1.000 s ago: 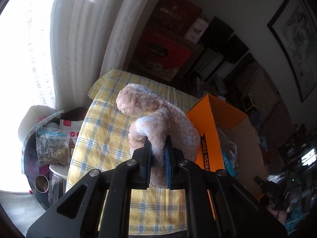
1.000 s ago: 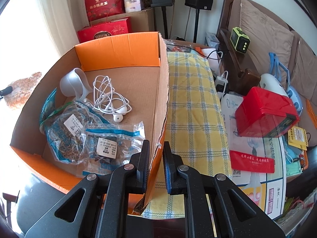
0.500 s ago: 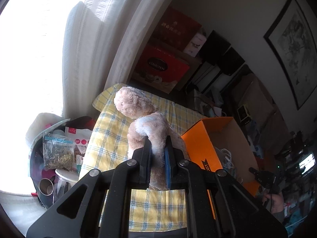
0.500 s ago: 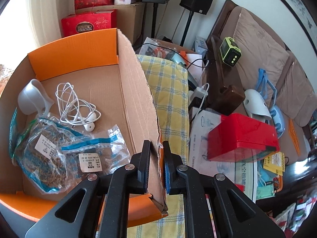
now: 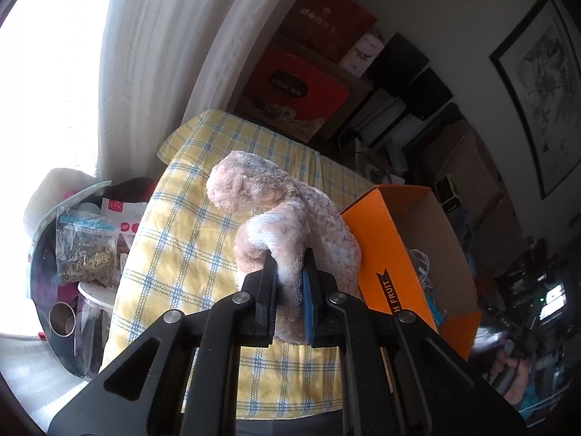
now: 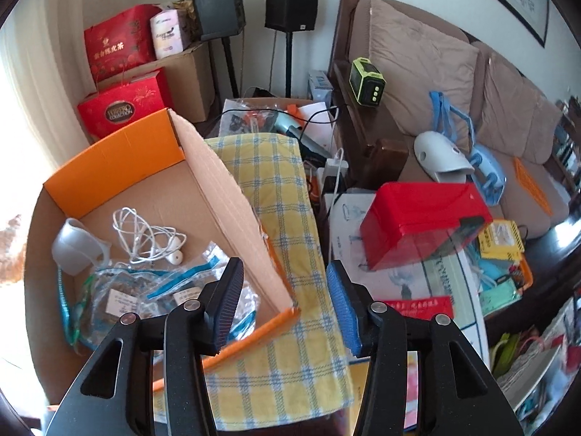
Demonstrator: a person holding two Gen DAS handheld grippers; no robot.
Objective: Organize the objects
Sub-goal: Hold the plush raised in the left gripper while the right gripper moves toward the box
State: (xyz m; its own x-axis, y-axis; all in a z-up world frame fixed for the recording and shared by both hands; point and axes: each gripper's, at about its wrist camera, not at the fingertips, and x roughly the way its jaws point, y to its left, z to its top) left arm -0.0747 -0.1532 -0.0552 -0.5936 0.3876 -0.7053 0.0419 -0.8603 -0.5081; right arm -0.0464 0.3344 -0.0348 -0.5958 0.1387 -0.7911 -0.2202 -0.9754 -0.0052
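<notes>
My left gripper (image 5: 288,272) is shut on a beige plush toy (image 5: 290,210) and holds it above the yellow checked cloth (image 5: 181,239), just left of the orange cardboard box (image 5: 385,239). In the right wrist view the box (image 6: 120,152) holds white earphones (image 6: 145,232), a grey cup (image 6: 74,250) and plastic bags (image 6: 120,294). My right gripper (image 6: 283,298) is open and empty above the box's near right corner (image 6: 287,314).
A red plastic box (image 6: 417,225) lies on papers to the right of the cloth (image 6: 287,225). A sofa (image 6: 472,83) with a yellow-green device (image 6: 366,81) stands behind. Red gift boxes (image 6: 123,105) and speakers (image 6: 290,0) stand at the back. Bags and jars (image 5: 83,250) sit left of the cloth.
My right gripper has let go of the box's wall and opened. The box has turned slightly. My left gripper still holds the plush toy, lowered a little toward the cloth.
</notes>
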